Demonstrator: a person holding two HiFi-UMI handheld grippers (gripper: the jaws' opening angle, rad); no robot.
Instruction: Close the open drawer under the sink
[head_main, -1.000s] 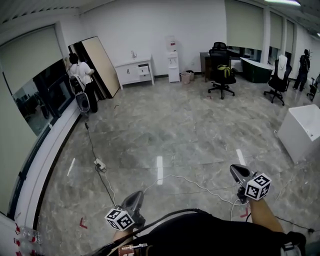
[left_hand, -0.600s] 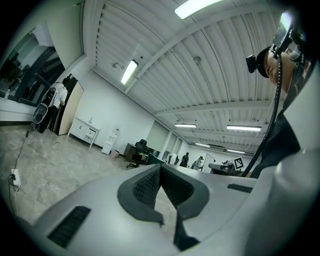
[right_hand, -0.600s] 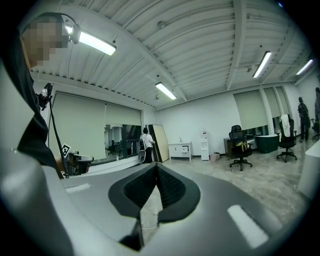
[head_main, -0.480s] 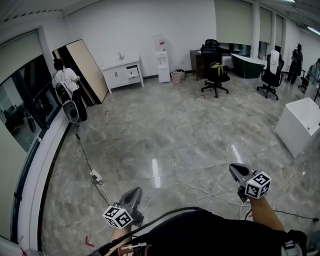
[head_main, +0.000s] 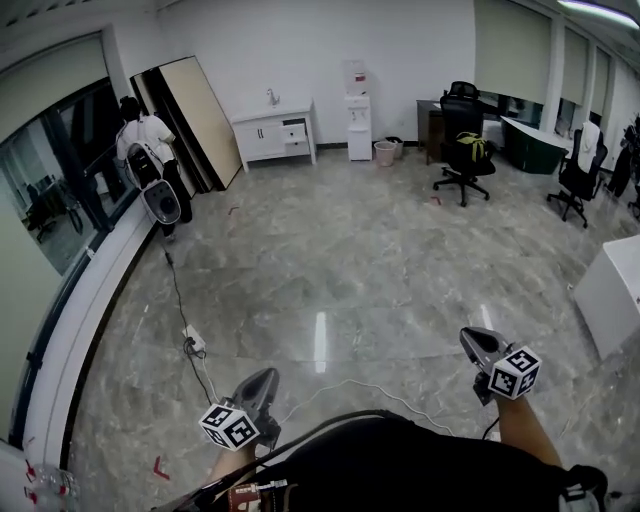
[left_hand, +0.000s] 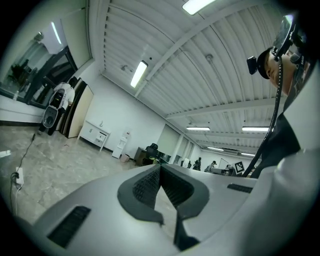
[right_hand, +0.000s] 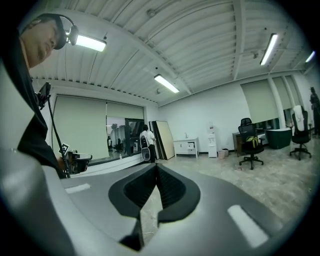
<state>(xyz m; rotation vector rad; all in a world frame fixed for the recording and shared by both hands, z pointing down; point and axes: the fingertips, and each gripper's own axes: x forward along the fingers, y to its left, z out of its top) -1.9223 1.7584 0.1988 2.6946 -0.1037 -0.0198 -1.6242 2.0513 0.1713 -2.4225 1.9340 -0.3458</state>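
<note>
The white sink cabinet (head_main: 262, 138) stands against the far wall, across the room. One small drawer (head_main: 294, 131) at its right side is pulled out. My left gripper (head_main: 262, 383) is held low in front of the person's body, far from the cabinet, shut with nothing in it. My right gripper (head_main: 477, 343) is also low, at the right, shut and empty. In the left gripper view the cabinet (left_hand: 95, 134) is small beyond the shut left gripper (left_hand: 160, 166). The right gripper view shows the cabinet (right_hand: 186, 146) far off past the right gripper (right_hand: 156, 166).
A person with a backpack (head_main: 148, 160) stands by leaning boards (head_main: 200, 115) at the far left. A water dispenser (head_main: 358, 125), a bin (head_main: 385, 152) and office chairs (head_main: 465, 145) line the back. A cable with a power strip (head_main: 194, 345) lies on the marble floor. A white box (head_main: 620, 295) sits right.
The head view has swung slightly, so the cabinet and person shifted in the picture. Both grippers stay low by the body, shut as before.
</note>
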